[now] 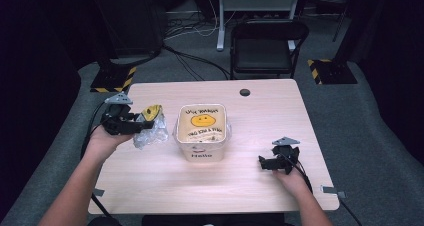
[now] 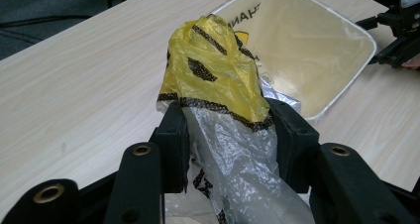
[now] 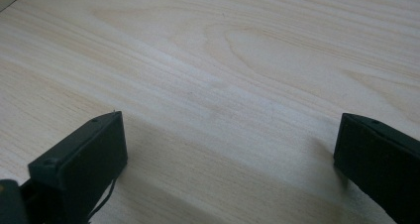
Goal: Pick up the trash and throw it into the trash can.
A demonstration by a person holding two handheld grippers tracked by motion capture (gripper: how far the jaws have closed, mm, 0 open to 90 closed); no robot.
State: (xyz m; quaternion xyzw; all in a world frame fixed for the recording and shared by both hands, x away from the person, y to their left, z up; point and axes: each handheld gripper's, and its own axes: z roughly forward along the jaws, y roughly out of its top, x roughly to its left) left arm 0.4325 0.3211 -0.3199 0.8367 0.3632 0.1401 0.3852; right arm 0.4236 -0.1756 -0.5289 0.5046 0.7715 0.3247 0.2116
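Between the jaws of your left claw [image 2: 228,135] sits a crumpled plastic bag [image 2: 223,85], clear below and yellow with black print above, pinched at its waist so the loose top stands free. You hold it just left of the square tub [image 1: 201,156] at the middle of the table [image 1: 260,186], whose open mouth faces up, probably to receive the bag or to be lined with it. Your right claw [image 1: 276,162] rests on the table well right of the tub, jaws spread and gripping nothing, likely waiting to steady it.
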